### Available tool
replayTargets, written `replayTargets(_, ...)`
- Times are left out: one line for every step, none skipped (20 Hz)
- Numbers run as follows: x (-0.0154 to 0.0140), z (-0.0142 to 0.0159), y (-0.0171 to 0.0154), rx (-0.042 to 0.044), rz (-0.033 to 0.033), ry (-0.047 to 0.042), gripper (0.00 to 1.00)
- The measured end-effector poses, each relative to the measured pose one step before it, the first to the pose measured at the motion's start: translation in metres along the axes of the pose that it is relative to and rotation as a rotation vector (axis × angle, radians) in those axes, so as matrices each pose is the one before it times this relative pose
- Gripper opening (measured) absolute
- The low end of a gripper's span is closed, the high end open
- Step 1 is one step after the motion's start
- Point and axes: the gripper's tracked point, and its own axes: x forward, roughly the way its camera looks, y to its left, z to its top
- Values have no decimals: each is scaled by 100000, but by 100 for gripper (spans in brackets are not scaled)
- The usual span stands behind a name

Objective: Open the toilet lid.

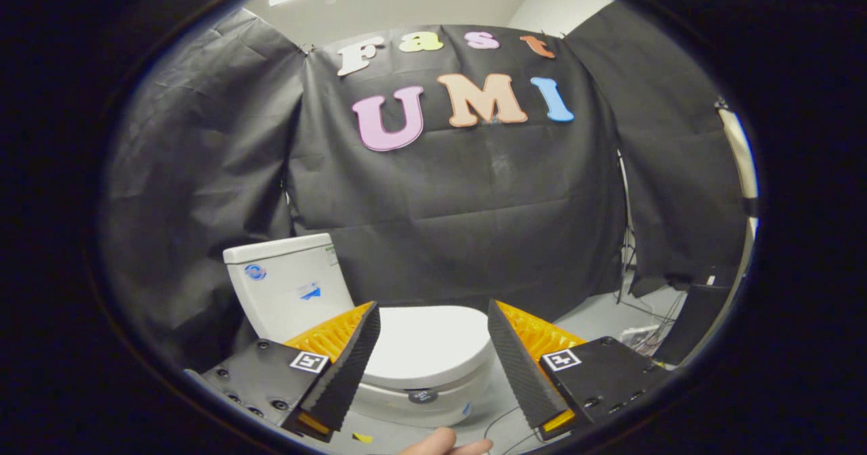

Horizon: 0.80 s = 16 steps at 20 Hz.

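2 ribbed black fingers [352, 367] with orange backs are seen spread wide apart, so the claw [433, 316] is held open with nothing gripped between its pads. A white toilet [379, 347] is seen on the floor, ahead of and below the fingers. Its lid [433, 336] is lying flat and closed over the seat, and it is framed in the gap between the 2 fingers, apart from both of them. The tank [288, 286] is placed behind the bowl, just beyond the left finger, and a blue round sticker and a blue mark are carried on its front face. A small dark round tag is seen on the front of the bowl under the lid's edge. Black cloth [460, 198] is hung behind the toilet as the booth's wall. A grey floor [596, 316] is visible beyond the right finger, where some cables [643, 309] are laid near a dark box [694, 323]. Part of a hand [447, 443] is seen below the fingers.
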Motion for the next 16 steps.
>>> replayTargets(279, -773, 82, 2490, 178, 588, 99)
replayTargets(342, -1061, 67, 3144, 126, 829, 99)
replayTargets(370, -1122, -88, 4154, 15, 1081, 99)
replayTargets(263, -1470, -114, 4370, -12, 1738, 99)
replayTargets(263, -1456, -431, 4040, -1337, 2075, 99)
replayTargets(206, -1430, -778, 4042, -2415, 2047, 99)
replayTargets(342, -1433, -561, 5680, -1364, 2156, 99)
replayTargets(204, -1279, -156, 4816, -109, 2165, 98)
replayTargets(304, -1037, -49, 2616, -77, 1694, 98)
replayTargets(403, -1355, -207, 1775, -422, 2303, 98)
replayTargets(494, -1264, -260, 2052, -571, 3446, 99)
replayTargets(524, -1235, -548, 3331, -866, 3439, 99)
replayTargets(468, -1028, -513, 2970, -846, 3130, 99)
replayTargets(472, -1014, -497, 2051, -1559, 2869, 98)
replayTargets(518, -916, -607, 2235, -1106, 2895, 97)
replayTargets(347, -688, -385, 2038, -702, 1916, 96)
